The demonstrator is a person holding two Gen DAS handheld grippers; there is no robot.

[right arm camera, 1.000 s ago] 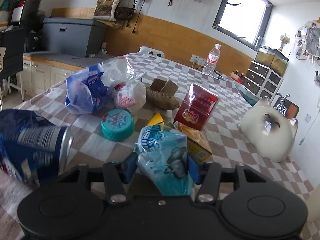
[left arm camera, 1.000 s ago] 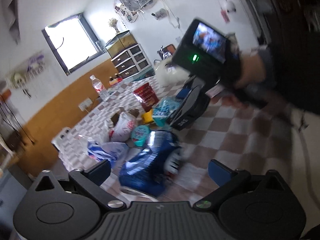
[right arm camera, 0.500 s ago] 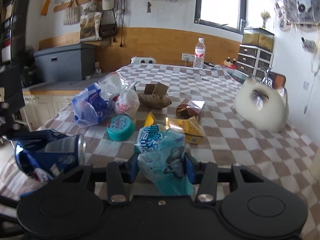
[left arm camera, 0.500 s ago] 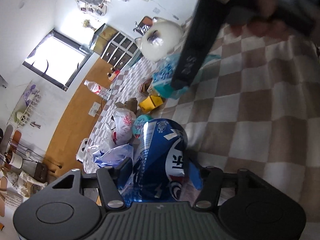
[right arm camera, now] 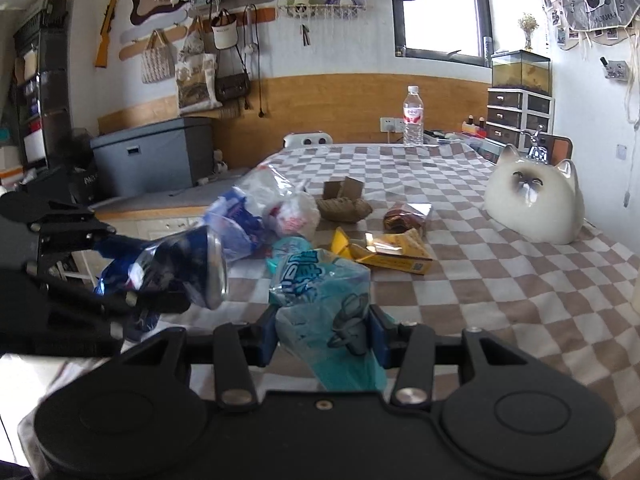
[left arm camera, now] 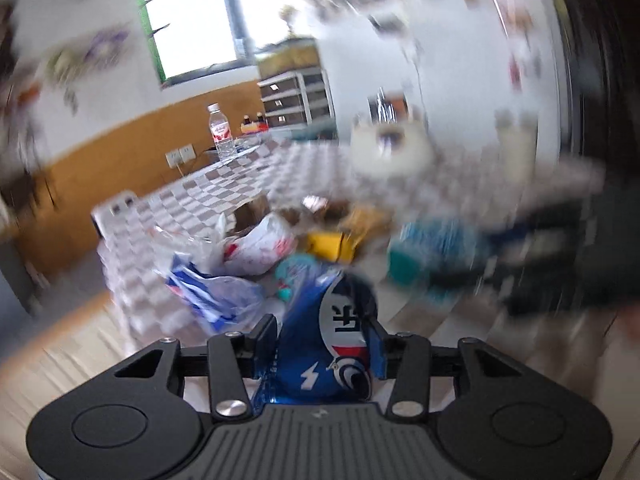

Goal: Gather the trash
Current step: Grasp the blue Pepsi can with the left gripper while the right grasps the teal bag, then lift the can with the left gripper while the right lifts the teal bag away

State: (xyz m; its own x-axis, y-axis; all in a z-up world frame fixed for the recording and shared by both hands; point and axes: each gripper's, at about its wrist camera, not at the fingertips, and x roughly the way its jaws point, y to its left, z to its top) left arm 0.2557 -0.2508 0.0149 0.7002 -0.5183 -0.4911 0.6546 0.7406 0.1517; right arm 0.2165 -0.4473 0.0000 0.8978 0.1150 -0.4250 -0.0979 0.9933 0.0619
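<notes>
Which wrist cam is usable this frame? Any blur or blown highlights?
Left wrist: heavy motion blur across the room and table, worst at the right edge; only the can between the fingers and the gripper body stay sharp; window blown out. Right wrist: sharp throughout, fisheye bending at the edges, window overexposed, the can at left slightly smeared.
</notes>
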